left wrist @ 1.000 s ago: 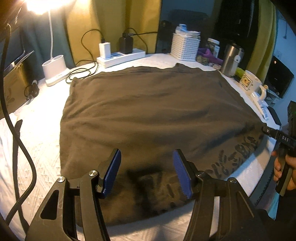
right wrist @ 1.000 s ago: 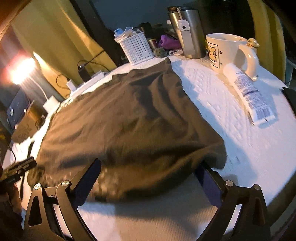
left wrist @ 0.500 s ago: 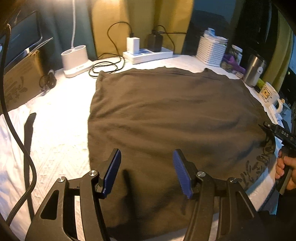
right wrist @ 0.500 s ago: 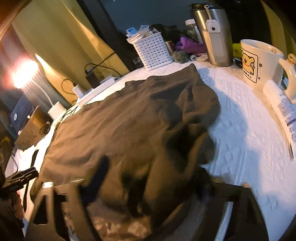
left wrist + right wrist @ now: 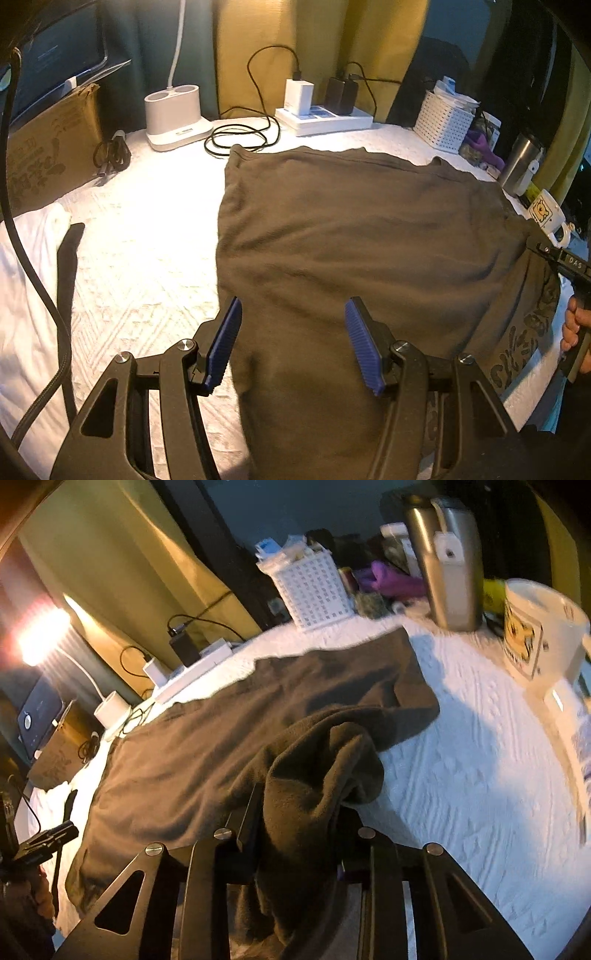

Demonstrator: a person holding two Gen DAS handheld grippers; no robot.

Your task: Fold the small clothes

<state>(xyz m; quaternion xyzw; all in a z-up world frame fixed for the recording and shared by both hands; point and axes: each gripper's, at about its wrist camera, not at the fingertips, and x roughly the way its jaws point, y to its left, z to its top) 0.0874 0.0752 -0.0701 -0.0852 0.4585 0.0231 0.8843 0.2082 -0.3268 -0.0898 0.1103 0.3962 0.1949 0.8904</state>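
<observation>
A dark olive-brown T-shirt [image 5: 351, 236] lies spread on the white quilted tabletop [image 5: 147, 236], with printed lettering near its right edge. My left gripper [image 5: 293, 345] is open with blue pads, hovering over the shirt's near left edge and holding nothing. My right gripper [image 5: 299, 834] is shut on a bunched fold of the T-shirt [image 5: 207, 738] at its near right edge and lifts it off the table. The right gripper also shows at the right rim of the left wrist view [image 5: 565, 258], held by a hand.
At the back stand a white lamp base [image 5: 175, 118], a power strip with chargers and cables [image 5: 325, 118], a white basket [image 5: 443, 122], a steel tumbler [image 5: 447, 561] and a mug [image 5: 535, 627]. A cardboard box [image 5: 48, 147] stands at left.
My right gripper has closed on the shirt's right edge and lifted it, bunching the cloth. My left gripper has shifted left toward the shirt's left edge and stayed open.
</observation>
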